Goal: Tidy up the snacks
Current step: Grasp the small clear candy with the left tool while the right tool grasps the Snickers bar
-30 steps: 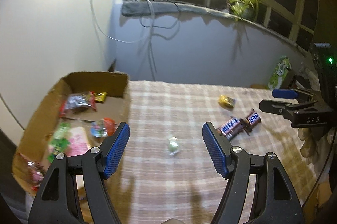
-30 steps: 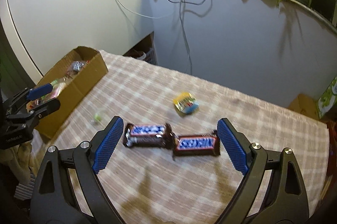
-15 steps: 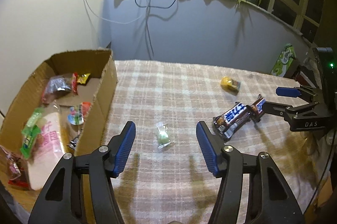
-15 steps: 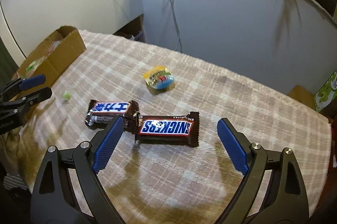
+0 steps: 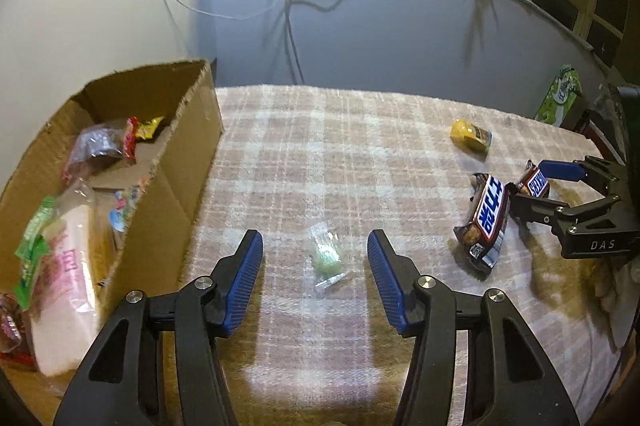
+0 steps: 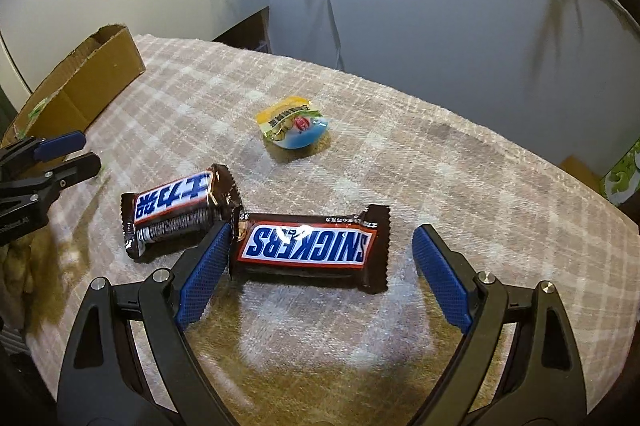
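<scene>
1. At far left a cardboard box (image 5: 188, 161) sits on the plaid-covered counter (image 5: 360, 129), open at the top. It holds a pink-and-white packet (image 5: 66, 290) with pink characters too blurred to read, a dark wrapped snack (image 5: 96, 149) and other small wrappers.
2. The left gripper (image 5: 315, 258) tilts down toward the counter. Its blue fingers (image 5: 245, 278) have just been closing and now stand at middling width either side of a small clear-wrapped green candy (image 5: 326, 258), not touching it. The candy lies flat on the cloth, near the box.
3. Right of that lies a brown bar with blue non-Latin lettering (image 6: 176, 209), one end just beside the second bar.
4. The second bar reads "SNICKERS" (image 6: 308, 246), upside down in the right wrist view.
5. The right gripper (image 6: 322, 254) points steeply down over it, fingers (image 6: 438, 274) wide. The left finger is at the bar's left end, though I cannot tell if it touches; the right finger is clear of the bar.
6. Behind the bars rests a small yellow-and-blue packet (image 6: 294, 123); its print is unreadable.
7. In the left wrist view the right gripper's body shows the letters "DAS".
</scene>
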Demonstrator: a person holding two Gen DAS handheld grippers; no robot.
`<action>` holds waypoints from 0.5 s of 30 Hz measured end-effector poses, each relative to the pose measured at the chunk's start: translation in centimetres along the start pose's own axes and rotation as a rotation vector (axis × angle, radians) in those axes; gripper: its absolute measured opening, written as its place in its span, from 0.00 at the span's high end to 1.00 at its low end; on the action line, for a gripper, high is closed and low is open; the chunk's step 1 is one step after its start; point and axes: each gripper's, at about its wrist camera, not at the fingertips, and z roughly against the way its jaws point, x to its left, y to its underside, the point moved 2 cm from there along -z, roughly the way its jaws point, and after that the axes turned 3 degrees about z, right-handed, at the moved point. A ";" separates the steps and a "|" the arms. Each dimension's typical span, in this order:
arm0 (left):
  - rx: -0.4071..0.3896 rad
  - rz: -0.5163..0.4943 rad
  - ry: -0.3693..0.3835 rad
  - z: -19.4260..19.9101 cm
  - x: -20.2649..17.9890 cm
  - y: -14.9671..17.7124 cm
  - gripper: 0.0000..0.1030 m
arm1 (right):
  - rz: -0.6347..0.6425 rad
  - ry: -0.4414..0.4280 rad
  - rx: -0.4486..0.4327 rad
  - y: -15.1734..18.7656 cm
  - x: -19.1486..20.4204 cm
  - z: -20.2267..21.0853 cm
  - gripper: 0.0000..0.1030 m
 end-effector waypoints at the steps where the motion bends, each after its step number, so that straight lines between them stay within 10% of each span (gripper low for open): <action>1: 0.004 -0.004 -0.001 -0.2 -0.1 0.0 0.48 | 0.002 -0.001 -0.001 0.0 0.0 0.0 0.10; 7: 0.028 -0.019 0.002 -0.9 -0.4 0.3 0.70 | 0.021 0.010 0.005 -0.2 0.2 -0.2 0.11; 15: 0.022 -0.033 0.009 -0.7 -0.7 0.3 0.80 | 0.008 0.017 -0.007 -0.2 0.1 0.2 0.38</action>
